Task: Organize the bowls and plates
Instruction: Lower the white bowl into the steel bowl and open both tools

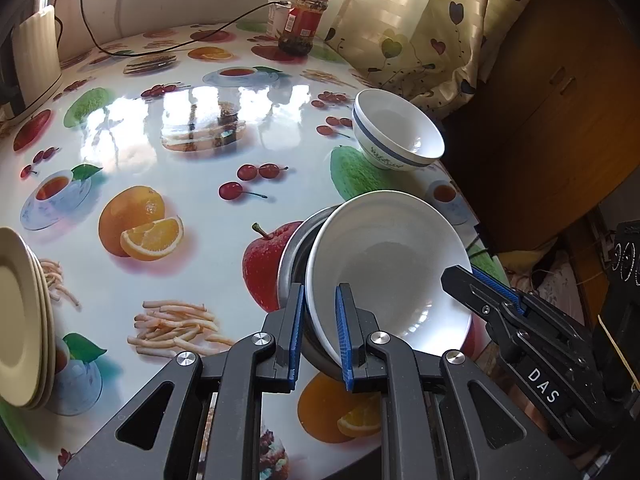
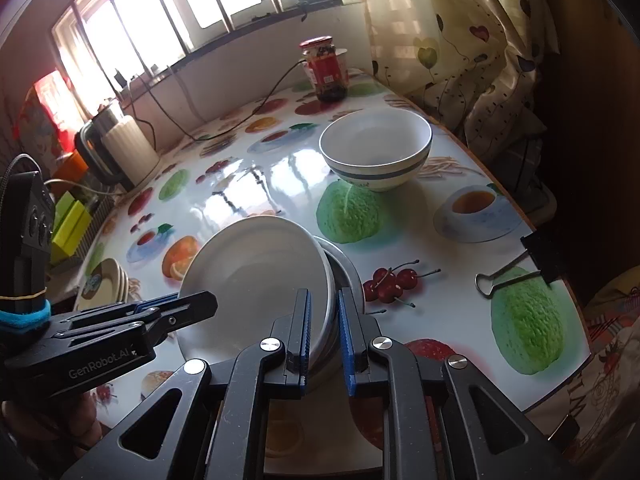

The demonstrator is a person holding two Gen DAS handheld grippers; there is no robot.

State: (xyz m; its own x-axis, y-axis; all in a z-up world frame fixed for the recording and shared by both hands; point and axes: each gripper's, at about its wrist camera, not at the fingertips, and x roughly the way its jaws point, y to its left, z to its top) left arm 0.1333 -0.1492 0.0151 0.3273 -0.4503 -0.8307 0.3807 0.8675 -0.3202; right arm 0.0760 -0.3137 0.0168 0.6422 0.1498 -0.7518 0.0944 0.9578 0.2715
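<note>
A white plate (image 1: 392, 268) leans tilted in a steel bowl (image 1: 294, 256) near the table's front edge. My left gripper (image 1: 320, 328) is shut on the plate's near rim. My right gripper (image 2: 325, 332) is shut on the plate's rim (image 2: 256, 276) together with the steel bowl (image 2: 348, 272) on the opposite side; it also shows in the left wrist view (image 1: 472, 280). A white bowl with a blue band (image 1: 396, 136) stands upright farther back, also in the right wrist view (image 2: 376, 152). A stack of cream plates (image 1: 20, 320) sits at the left, also in the right wrist view (image 2: 106, 284).
The round table (image 1: 180, 128) has a glossy fruit-print cover. A red-lidded jar (image 1: 304, 20) and a black cable (image 1: 160, 50) are at the back. A kettle (image 2: 116, 148) stands at the far left. A binder clip (image 2: 520, 268) grips the right edge. A curtain (image 2: 460, 40) hangs behind.
</note>
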